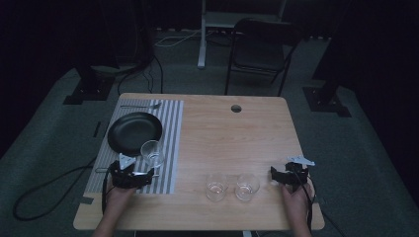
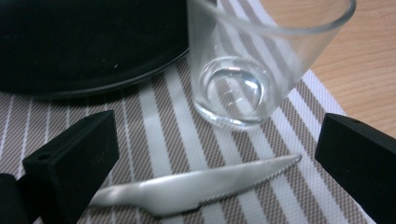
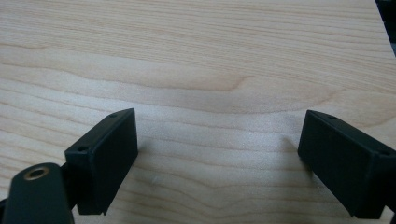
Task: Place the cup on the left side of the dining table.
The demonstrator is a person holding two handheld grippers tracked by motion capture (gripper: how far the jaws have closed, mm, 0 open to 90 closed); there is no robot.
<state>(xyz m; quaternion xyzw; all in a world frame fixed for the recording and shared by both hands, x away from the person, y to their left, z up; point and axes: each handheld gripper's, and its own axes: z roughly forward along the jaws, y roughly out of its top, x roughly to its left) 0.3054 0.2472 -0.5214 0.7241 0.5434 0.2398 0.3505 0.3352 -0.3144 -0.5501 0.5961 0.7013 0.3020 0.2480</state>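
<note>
Left gripper (image 2: 210, 158), jaws wide, straddles knife (image 2: 196, 186) at lower frame for pickup beside glass (image 2: 243, 79); right gripper (image 3: 219, 158) wide, idle.

Two glasses (image 1: 232, 187) on the table (image 1: 237, 133) — folding chair (image 1: 262, 47) behind.

The room is dim, with dark walls. A grey carpet floor (image 1: 207, 79) carries black cables (image 1: 49, 185). Behind the wooden bench (image 1: 237, 143) stands a black folding chair (image 1: 262, 49) and a white stand (image 1: 203, 34).
</note>
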